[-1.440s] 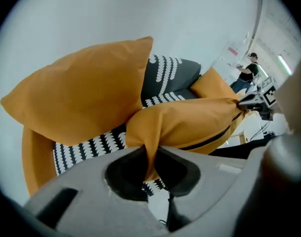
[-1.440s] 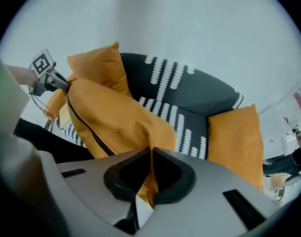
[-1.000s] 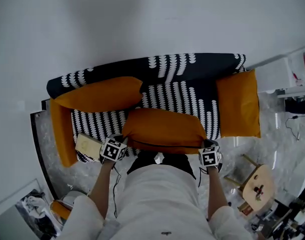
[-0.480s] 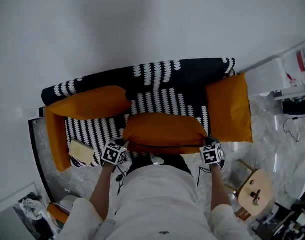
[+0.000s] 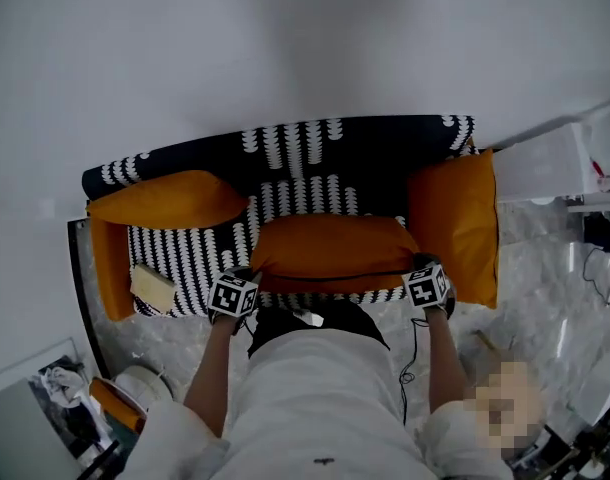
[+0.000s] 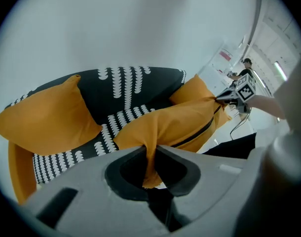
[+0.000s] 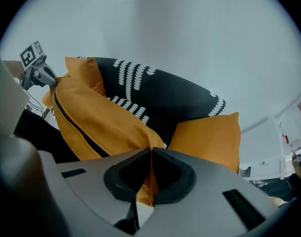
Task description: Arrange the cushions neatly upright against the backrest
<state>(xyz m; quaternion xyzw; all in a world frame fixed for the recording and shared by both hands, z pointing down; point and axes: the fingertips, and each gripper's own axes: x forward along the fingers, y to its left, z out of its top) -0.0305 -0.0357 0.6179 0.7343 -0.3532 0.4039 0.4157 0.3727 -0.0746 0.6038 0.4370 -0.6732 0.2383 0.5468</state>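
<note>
An orange cushion (image 5: 330, 250) with a dark zip hangs stretched between my two grippers above the front of the sofa seat. My left gripper (image 5: 233, 295) is shut on its left corner (image 6: 149, 157). My right gripper (image 5: 426, 285) is shut on its right corner (image 7: 150, 179). A second orange cushion (image 5: 163, 198) lies along the backrest at the left (image 6: 42, 115). A third orange cushion (image 5: 455, 226) stands at the sofa's right end (image 7: 207, 137). The sofa (image 5: 315, 153) is black with white dashes.
An orange armrest pad (image 5: 109, 268) lines the sofa's left end, with a pale yellow block (image 5: 150, 286) on the seat beside it. White furniture (image 5: 545, 163) stands right of the sofa. Clutter lies on the marble floor at the lower left (image 5: 105, 408).
The held cushion has moved up and toward the backrest between both grippers. The view has shifted, so the sofa sits lower left in the frame.
</note>
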